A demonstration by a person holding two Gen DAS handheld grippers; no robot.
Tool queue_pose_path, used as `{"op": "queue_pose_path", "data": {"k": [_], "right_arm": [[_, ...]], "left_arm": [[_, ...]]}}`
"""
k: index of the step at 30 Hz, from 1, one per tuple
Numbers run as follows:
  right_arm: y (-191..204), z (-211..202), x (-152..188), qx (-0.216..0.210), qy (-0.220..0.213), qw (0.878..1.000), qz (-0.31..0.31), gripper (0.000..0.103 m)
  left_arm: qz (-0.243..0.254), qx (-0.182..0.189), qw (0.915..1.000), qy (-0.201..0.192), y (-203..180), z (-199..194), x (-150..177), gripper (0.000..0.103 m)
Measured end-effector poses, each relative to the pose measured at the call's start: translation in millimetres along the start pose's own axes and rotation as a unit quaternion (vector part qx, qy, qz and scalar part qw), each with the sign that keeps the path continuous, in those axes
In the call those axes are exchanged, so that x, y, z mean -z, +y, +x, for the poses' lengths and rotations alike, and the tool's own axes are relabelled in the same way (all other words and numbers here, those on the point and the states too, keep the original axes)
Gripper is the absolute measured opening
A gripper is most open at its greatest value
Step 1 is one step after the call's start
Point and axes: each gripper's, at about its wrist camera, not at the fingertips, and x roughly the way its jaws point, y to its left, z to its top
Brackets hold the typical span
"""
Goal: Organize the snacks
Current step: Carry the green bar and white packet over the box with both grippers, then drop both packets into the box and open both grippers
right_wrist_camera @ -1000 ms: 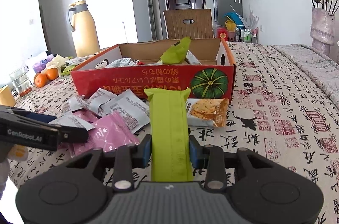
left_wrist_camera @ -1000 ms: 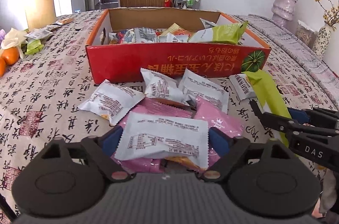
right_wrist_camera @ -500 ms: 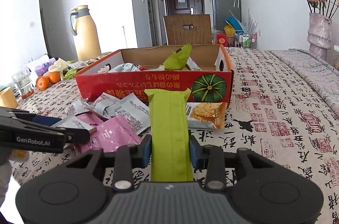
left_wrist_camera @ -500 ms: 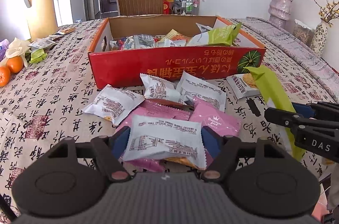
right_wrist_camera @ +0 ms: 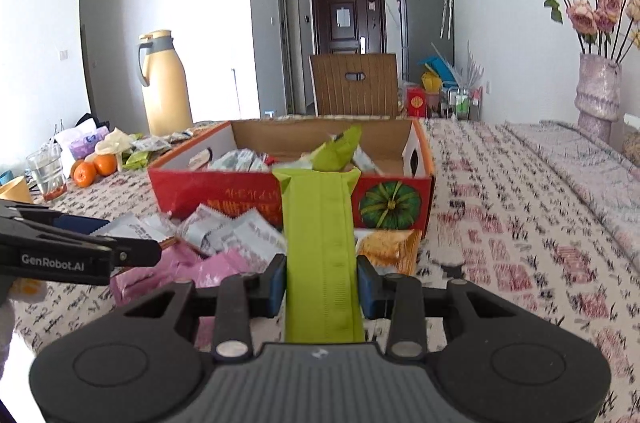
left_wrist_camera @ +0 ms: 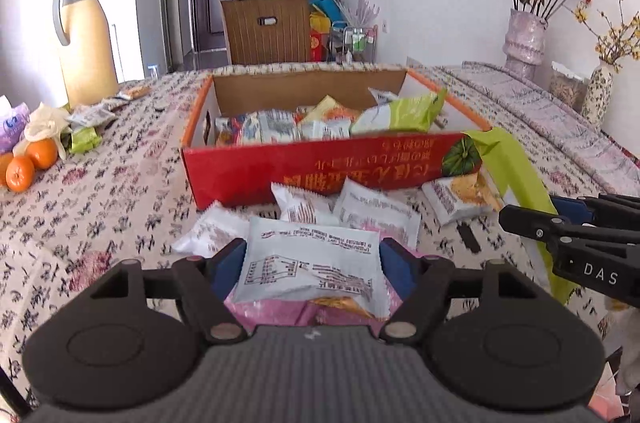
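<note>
While the left gripper (left_wrist_camera: 312,259) clamps a white snack packet (left_wrist_camera: 312,265) above the pink and white packets (left_wrist_camera: 362,211) heaped on the desk (left_wrist_camera: 100,203), the right gripper (right_wrist_camera: 322,281) grips a long green packet (right_wrist_camera: 320,243), both just before the red box (left_wrist_camera: 320,167) of snacks.
</note>
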Motion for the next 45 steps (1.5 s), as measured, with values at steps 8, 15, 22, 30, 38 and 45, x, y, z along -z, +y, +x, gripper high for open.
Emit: {"op": "queue_pose_path", "data": {"k": [8, 15, 22, 30, 38, 45], "right_arm": [[-6.1, 13.1, -29.8, 0.012, -0.03, 0.999, -0.008, 0.035], [-16.6, 34.1, -64.6, 0.022, -0.058, 0.998, -0.007, 0.035], [-28.0, 66.6, -98.1, 0.031, -0.073, 0.997, -0.002, 0.035], [-40.6, 109.1, -123.8, 0.038, -0.074, 0.996, 0.014, 0.035], [-55.4, 152.7, -126.1, 0.046, -0.067, 0.996, 0.044, 0.035], [-64.5, 168.9, -114.1, 0.035, -0.047, 0.997, 0.055, 0.035]], "left_arm": [[-0.008, -0.001, 0.9995, -0.029, 3.8, 6.4, -28.9, 0.074], [-0.015, -0.004, 0.9984, -0.055, 8.2, 17.5, -58.7, 0.074], [-0.014, -0.009, 0.9971, -0.074, 11.0, 34.3, -87.0, 0.074], [-0.029, -0.017, 0.9956, -0.087, 17.7, 63.0, -118.8, 0.074], [-0.055, -0.021, 0.9946, -0.085, 26.4, 101.1, -129.7, 0.074], [-0.061, -0.027, 0.9956, -0.066, 34.9, 125.1, -119.6, 0.074]]}}
